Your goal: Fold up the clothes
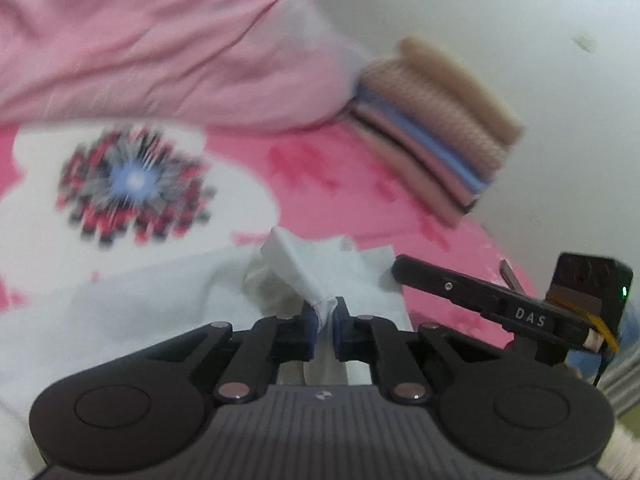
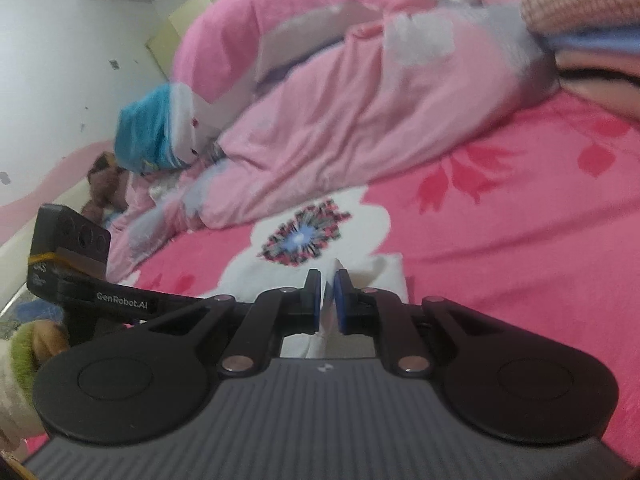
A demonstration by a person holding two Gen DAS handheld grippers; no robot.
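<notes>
Both your claws, left (image 1: 325,314) & right (image 2: 327,300), are pinched on the white cloth (image 1: 308,268), w/ a folded stack (image 1: 436,128) done but this piece barely begun.

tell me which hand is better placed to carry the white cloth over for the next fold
Probably the left. The left gripper pinches a raised, bunched corner of the white cloth, with much cloth lying beyond it. The right gripper also grips it, at a low, flat edge.

Readable lettering on the gripper bars

"DAS" stands on the black bar (image 1: 528,317) right of the fingers; "GenRobot.AI" on the black bar (image 2: 122,303) left of them.
</notes>
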